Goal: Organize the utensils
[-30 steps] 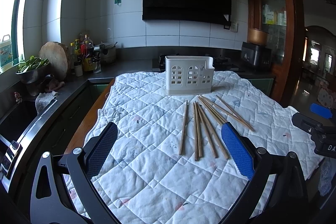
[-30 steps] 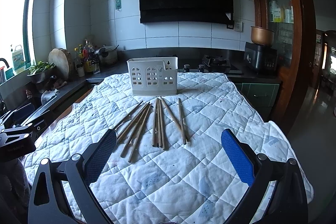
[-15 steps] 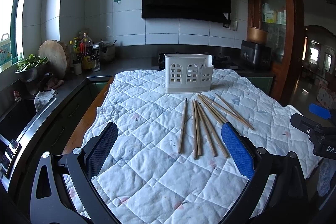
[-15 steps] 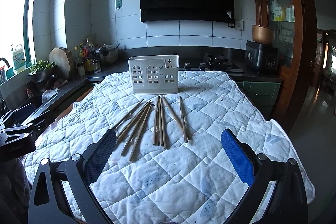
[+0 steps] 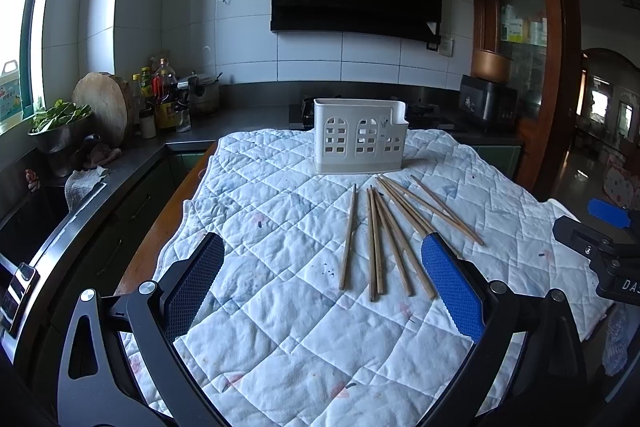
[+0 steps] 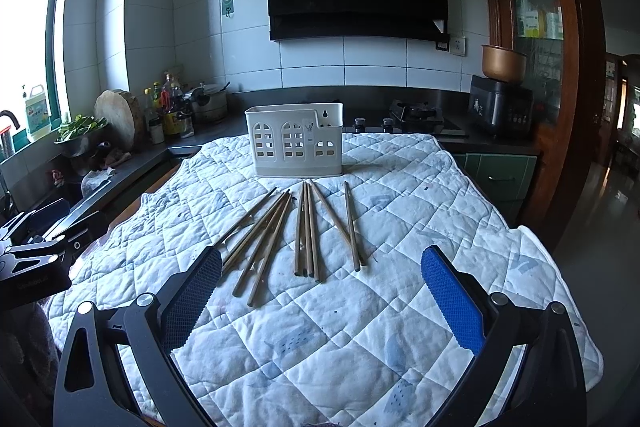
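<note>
Slim wooden chopsticks (image 5: 376, 239) lie loosely fanned at frame centre on the white quilted cloth (image 5: 280, 327), just before the cream plastic holder with arched cut-outs (image 5: 359, 141). My left gripper (image 5: 320, 287) and right gripper (image 6: 320, 291) both gape wide, empty, blue textured pads (image 6: 452, 293) flanking the sticks.

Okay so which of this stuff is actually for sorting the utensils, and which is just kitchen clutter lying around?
For the job:
- chopsticks, loose on the quilted cloth
- white utensil holder, standing behind them
- left gripper and right gripper, both open and empty

Just lying about:
- chopping board
- bottles
- bowl of greens
- rice cooker
</note>
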Demonstrator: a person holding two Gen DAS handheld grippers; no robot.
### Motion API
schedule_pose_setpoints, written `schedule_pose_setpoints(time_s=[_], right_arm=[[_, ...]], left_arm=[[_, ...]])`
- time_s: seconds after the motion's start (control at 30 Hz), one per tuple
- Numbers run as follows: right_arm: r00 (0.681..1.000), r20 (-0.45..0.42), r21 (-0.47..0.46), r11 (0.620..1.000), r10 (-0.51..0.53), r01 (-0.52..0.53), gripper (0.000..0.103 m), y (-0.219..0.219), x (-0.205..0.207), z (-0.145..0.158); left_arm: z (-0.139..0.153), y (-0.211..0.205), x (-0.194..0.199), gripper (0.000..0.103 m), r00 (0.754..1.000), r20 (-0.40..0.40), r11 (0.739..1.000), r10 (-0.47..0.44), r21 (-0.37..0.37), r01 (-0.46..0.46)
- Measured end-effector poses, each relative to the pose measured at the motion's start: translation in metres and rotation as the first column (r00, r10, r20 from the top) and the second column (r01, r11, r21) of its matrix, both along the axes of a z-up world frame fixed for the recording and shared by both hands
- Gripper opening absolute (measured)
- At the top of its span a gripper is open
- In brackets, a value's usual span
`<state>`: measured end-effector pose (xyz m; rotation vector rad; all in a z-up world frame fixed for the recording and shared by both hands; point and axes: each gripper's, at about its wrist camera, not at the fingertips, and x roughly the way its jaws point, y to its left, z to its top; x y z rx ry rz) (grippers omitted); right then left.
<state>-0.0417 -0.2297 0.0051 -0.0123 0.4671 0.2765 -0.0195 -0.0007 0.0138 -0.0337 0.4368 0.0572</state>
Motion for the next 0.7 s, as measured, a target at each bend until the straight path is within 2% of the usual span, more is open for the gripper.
schedule_pose_setpoints(time_s=[0.7], right_arm=[[1.000,0.031,0.022,1.000,0.000,-0.001,0.097,-0.008,-0.013,0.009]], left_arm=[[0.009,-0.009,-0.011,0.098,1.000,0.005,1.000,-0.006,0.011,0.006]])
